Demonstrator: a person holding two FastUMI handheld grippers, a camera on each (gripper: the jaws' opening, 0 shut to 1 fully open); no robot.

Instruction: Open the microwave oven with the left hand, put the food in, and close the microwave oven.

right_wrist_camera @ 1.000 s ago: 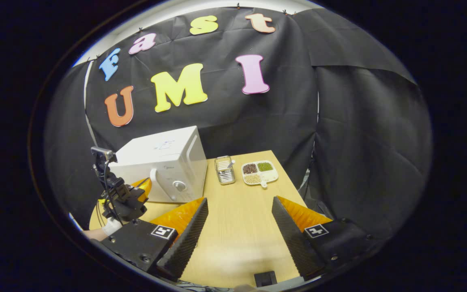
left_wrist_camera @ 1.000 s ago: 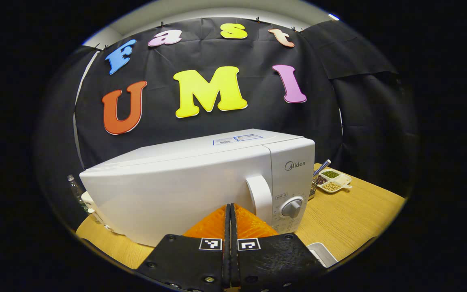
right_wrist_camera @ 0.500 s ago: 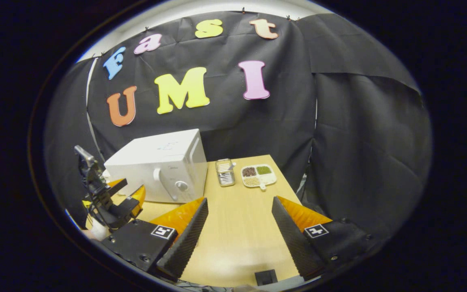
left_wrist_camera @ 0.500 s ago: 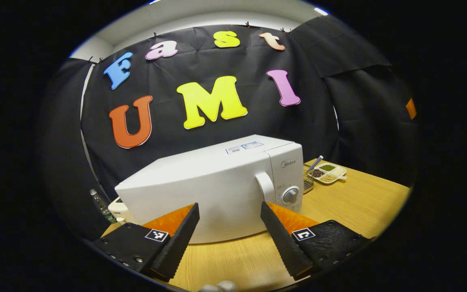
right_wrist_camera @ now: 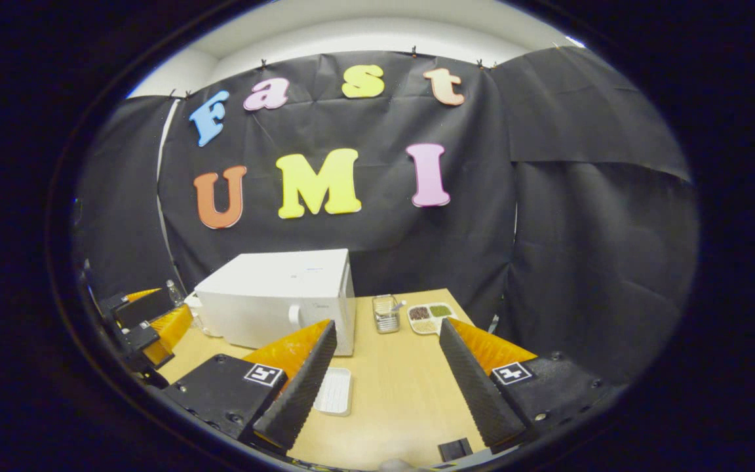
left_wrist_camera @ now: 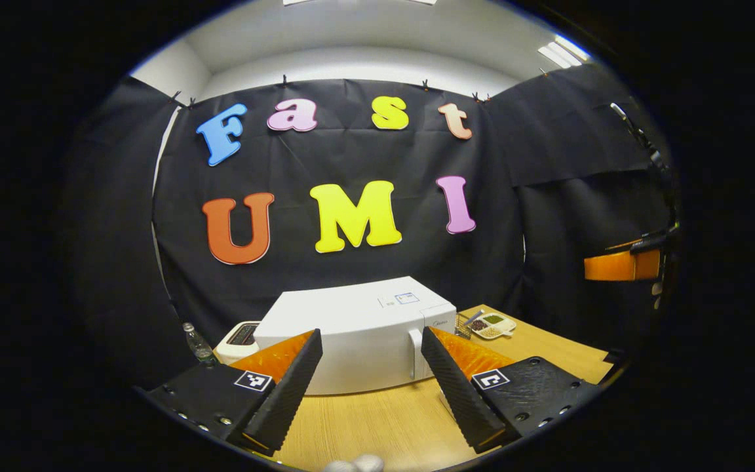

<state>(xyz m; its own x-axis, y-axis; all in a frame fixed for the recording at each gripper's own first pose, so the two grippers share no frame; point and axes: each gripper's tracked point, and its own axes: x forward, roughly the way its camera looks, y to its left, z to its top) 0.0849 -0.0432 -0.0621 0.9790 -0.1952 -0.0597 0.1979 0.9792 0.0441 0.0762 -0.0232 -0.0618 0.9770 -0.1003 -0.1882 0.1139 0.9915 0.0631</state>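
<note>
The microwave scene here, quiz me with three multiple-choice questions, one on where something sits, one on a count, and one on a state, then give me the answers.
1. Where does the divided dish sit relative to the microwave in the right gripper view?
A. On top of it
B. To its right on the table
C. Inside it

2. How many compartments of the divided dish hold grains?
A. One
B. Three
C. Six

3. What is the state of the microwave door?
A. Closed
B. Wide open
C. Removed and lying on the table

Answers:
1. B, the dish lies on the tabletop beyond the metal rack, right of the oven.
2. B, dark, green and pale fillings show.
3. A, the door sits flush with its handle against the front, and the left gripper is open, away from it.
</note>
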